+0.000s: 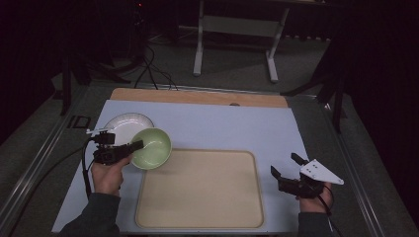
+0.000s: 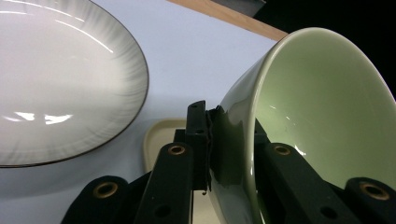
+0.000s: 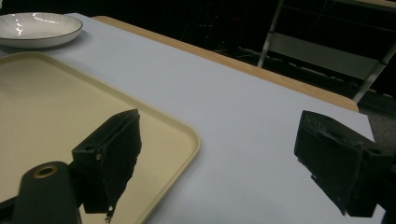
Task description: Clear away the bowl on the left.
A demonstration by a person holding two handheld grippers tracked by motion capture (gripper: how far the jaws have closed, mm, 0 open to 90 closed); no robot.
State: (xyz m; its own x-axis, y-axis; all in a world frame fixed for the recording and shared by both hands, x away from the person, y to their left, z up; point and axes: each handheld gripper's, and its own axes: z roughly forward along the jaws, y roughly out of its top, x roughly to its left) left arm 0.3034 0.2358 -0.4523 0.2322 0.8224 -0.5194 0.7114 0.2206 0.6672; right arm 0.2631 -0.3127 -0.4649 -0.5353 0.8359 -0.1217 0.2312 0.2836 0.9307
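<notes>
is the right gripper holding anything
No, the right gripper has its jaws wide apart with nothing between them, beside the beige tray.

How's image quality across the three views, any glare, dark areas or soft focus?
High view: dim, surroundings nearly black, white plate bright. Left gripper view: glare streaks on the plate, highlights inside the green bowl, near jaws soft. Right gripper view: even light on the tray, jaws slightly blurred, background dark.
</notes>
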